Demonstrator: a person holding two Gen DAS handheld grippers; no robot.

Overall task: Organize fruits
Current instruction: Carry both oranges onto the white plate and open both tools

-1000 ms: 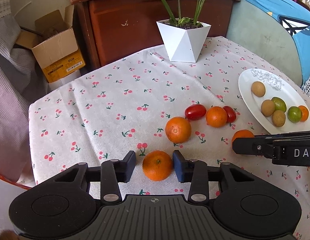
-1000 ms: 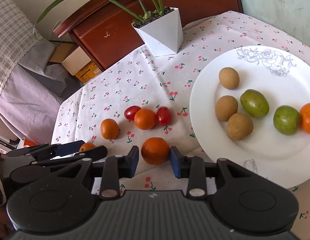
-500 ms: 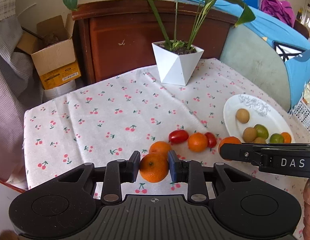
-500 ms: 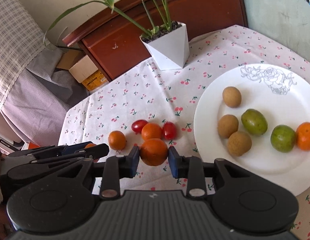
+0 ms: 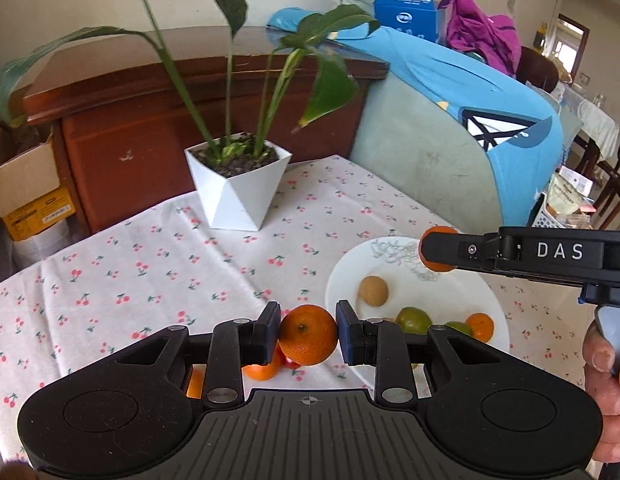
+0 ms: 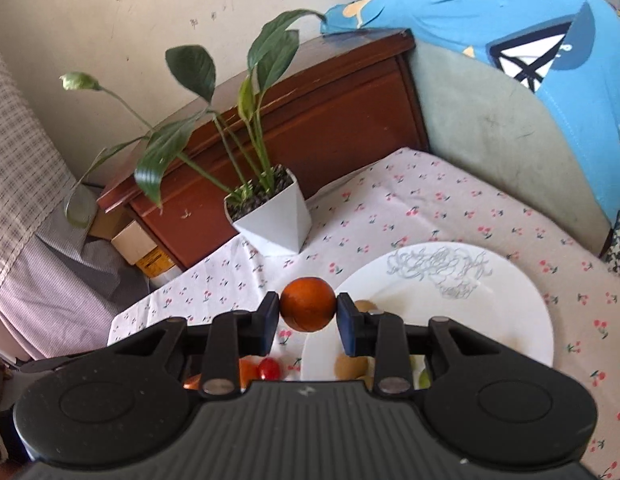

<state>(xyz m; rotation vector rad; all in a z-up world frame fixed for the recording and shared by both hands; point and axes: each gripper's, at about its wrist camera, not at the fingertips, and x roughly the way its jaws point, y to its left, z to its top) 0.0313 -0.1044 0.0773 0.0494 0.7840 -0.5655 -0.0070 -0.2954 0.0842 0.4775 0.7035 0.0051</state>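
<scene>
Orange fruit fills both tools: the left gripper (image 5: 307,334) clamps a tangerine (image 5: 308,335) above the surface, short of the white plate (image 5: 350,280), while the right gripper (image 6: 307,312) grips a second tangerine (image 6: 307,309) already over the plate's near rim, so the right is nearer.

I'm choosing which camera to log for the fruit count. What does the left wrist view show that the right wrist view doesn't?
Only the left wrist view shows the right gripper from the side, clamping its orange, plus the green fruit and small orange on the plate.

Only the right wrist view shows a red tomato on the cloth.

Both show the plate and white plant pot.
</scene>
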